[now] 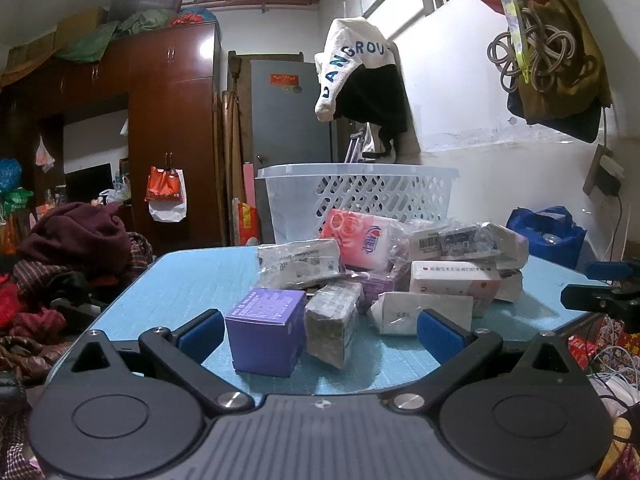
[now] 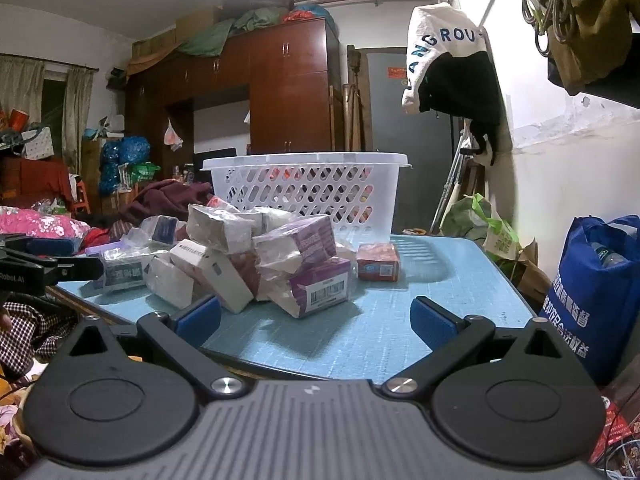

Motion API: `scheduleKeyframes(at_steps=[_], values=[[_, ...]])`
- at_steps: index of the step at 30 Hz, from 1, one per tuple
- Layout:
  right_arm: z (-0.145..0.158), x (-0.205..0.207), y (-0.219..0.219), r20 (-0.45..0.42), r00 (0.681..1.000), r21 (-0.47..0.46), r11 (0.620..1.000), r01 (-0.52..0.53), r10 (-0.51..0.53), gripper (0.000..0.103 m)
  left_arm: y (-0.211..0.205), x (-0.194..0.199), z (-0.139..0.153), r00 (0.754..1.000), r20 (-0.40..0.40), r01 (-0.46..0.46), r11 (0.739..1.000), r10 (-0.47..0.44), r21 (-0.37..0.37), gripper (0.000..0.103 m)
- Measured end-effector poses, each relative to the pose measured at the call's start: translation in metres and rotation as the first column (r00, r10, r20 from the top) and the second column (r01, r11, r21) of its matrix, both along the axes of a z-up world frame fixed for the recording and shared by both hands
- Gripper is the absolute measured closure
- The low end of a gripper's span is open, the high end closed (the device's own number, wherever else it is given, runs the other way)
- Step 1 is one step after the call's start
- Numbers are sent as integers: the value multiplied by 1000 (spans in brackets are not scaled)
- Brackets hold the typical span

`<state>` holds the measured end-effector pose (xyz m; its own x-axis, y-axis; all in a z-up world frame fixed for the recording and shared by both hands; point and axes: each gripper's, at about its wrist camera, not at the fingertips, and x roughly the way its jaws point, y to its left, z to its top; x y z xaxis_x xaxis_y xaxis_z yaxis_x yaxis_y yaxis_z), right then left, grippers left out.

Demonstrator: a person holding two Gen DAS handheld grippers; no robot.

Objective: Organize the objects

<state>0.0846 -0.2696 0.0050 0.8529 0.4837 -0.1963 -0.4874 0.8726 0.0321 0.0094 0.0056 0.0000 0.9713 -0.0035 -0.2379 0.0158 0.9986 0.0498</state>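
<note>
Your left hand-held gripper [image 1: 320,332] sits low at the near edge of the blue worktop [image 1: 192,276], its fingers spread wide with nothing between the pads. Just ahead of its left pad stands the purple box [image 1: 266,328], upright, and touching its right side is a plastic-wrapped packet [image 1: 332,326]. Behind them the pile climbs: a pink tissue pack [image 1: 362,238], then a white carton [image 1: 456,280] further right, all heaped against one another in front of the white basket [image 1: 360,196] at the far side.

The purple box looks like stiff, light cardboard; take it across its two flat side faces, squarely, and it should not crush. The wrapped packets look slippery and softer, so close on the broad middle rather than on loose film. The tissue pack will give under pressure.

Your right hand-held gripper [image 2: 316,320] is likewise spread and empty, hovering at the worktop's near edge. Just ahead of it lies a wrapped purple-and-white box [image 2: 320,292], tilted against the heap, and to its right a small red box [image 2: 378,262] stands alone, the easiest pick.
</note>
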Motion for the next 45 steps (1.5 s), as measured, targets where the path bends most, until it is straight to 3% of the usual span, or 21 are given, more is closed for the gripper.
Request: scheduleKeyframes(at_steps=[20, 24, 27, 34, 39, 44, 45], values=[[6, 2, 1, 19, 1000, 28, 999, -22, 21, 0, 7, 2, -1, 1000, 5, -19, 1000, 19, 7, 0], [14, 7, 9, 45, 999, 32, 999, -9, 8, 15, 26, 5, 2, 999, 9, -35, 998, 35, -52, 0], [16, 10, 20, 64, 998, -1, 1000, -4, 4, 20, 28, 4, 6, 999, 22, -29, 996, 31, -82, 0], [14, 16, 25, 69, 998, -37, 999, -1, 4, 20, -29, 17, 35, 989, 72, 138, 987, -132, -85, 0], [6, 12, 8, 58, 998, -39, 999, 12, -10, 17, -90, 57, 35, 978, -11, 207, 978, -207, -8, 0], [2, 13, -3, 49, 999, -17, 1000, 19, -18, 15, -102, 80, 22, 986, -55, 160, 987, -159, 7, 12], [2, 14, -3, 47, 999, -15, 1000, 17, -17, 14, -101, 81, 20, 986, -57, 157, 988, -156, 7, 22]])
